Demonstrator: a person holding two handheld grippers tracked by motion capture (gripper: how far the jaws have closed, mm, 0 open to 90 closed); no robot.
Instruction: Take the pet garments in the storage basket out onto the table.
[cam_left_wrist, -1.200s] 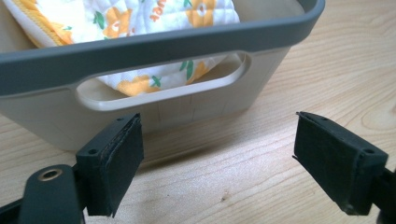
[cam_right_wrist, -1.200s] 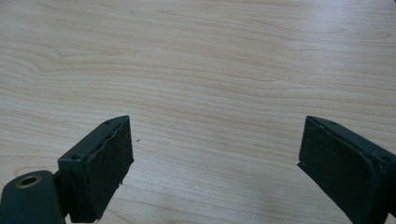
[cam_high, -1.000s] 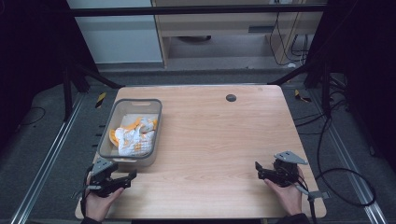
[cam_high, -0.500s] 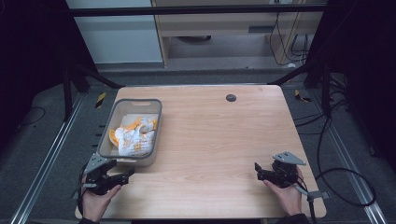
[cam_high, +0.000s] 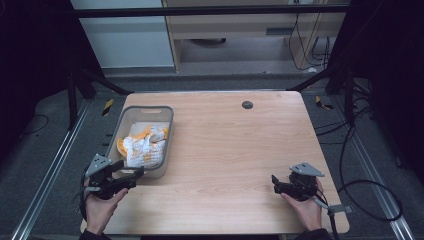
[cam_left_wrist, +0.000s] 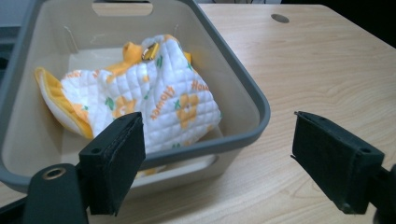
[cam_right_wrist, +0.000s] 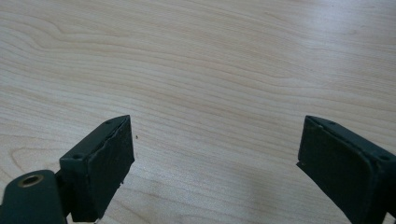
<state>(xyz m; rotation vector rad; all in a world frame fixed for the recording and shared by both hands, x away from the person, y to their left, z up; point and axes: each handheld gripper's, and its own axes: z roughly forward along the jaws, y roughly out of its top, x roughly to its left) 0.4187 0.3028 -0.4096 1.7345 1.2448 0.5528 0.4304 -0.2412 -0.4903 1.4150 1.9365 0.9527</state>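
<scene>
A grey plastic bin (cam_high: 145, 108) stands at the left of the wooden table (cam_high: 235, 145). Inside it lies a crumpled quilted cloth (cam_high: 143, 145), white with orange flower prints. My left gripper (cam_high: 136, 176) is held just in front of the bin's near end, jaws open and empty. In the left gripper view the bin's near rim (cam_left_wrist: 247, 88) and the cloth (cam_left_wrist: 159, 98) lie just past the left gripper (cam_left_wrist: 215, 126), whose black jaws stand wide apart. My right gripper (cam_high: 275, 184) hovers low at the table's near right. In the right gripper view, the right gripper (cam_right_wrist: 215, 126) is open over bare wood (cam_right_wrist: 210, 56).
A small dark round hole (cam_high: 247, 104) sits in the tabletop near the far edge. Metal frame rails and cables run on the floor around the table. A cable (cam_high: 370, 200) trails from the right gripper off the table's right side.
My left gripper has crept forward and slightly left, closer to the bin's near end. The right gripper has barely shifted.
</scene>
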